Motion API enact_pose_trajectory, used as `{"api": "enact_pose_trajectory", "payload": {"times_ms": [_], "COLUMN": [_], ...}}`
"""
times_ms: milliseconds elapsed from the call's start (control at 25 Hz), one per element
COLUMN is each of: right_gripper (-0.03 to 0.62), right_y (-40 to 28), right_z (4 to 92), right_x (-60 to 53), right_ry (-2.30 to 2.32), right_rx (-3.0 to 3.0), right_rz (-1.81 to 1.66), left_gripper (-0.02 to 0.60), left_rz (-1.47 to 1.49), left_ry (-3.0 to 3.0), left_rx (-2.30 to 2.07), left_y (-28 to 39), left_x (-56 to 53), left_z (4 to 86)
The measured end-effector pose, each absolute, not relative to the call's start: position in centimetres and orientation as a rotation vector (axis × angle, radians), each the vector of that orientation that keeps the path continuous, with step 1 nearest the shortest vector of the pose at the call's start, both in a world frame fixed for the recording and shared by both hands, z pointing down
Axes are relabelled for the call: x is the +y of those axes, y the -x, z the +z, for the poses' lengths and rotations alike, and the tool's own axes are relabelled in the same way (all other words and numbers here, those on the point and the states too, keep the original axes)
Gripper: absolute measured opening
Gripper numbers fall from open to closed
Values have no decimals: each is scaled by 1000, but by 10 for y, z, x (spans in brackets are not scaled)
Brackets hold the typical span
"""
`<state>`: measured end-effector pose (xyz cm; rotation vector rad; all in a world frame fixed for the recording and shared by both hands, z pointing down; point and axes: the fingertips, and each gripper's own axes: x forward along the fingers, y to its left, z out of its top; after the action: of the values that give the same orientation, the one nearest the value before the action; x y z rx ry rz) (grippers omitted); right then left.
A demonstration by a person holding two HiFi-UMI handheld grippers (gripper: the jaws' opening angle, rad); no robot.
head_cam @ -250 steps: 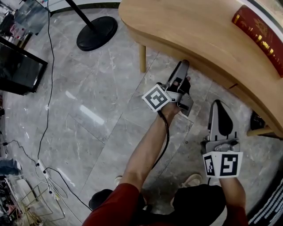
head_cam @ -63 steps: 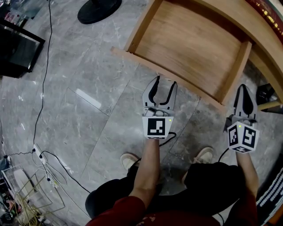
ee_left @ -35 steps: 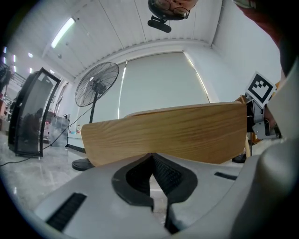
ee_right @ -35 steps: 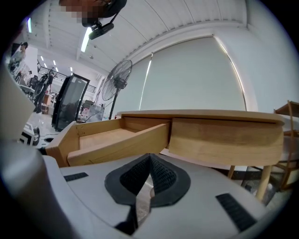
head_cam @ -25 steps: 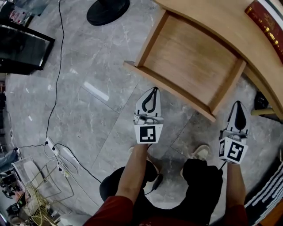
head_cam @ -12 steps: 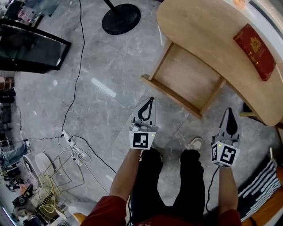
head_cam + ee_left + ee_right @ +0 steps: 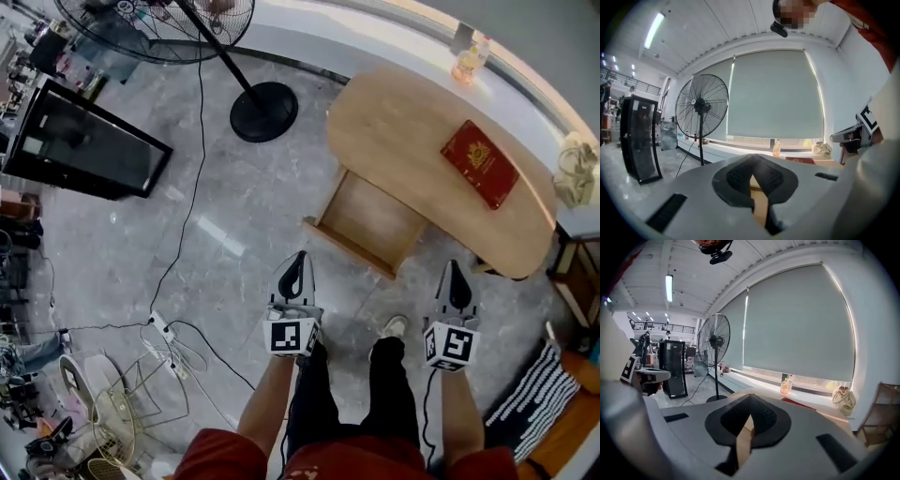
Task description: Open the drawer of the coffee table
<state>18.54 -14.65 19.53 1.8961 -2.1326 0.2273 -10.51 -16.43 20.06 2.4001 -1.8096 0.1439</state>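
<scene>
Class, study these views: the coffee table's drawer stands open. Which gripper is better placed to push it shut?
Left, probably. In the head view the left gripper sits nearer the drawer front; the right gripper hangs off its side. Both jaws shut, empty.

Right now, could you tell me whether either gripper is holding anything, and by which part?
Nothing is held. The left gripper and the right gripper are both shut and empty, apart from the open drawer.
</scene>
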Motion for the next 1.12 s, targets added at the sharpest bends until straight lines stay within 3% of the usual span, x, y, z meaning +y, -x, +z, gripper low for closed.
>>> {"api": "enact_pose_trajectory", "payload": {"times_ms": [600, 1120], "right_gripper": [-5, -5], "right_y": [-134, -120], "right_z": [-8, -115], "right_x": [-110, -73], "right_ry": [-1858, -2111], "right_rx": [-2260, -2138], "right_rz": [294, -17], "left_gripper": [6, 6], "left_rz": [228, 125], "left_ry": [-2575, -2769], "left_rx": [-1579, -1596], "left_y": [87, 138], "left_x": [-139, -127], "left_z": [3, -100]}}
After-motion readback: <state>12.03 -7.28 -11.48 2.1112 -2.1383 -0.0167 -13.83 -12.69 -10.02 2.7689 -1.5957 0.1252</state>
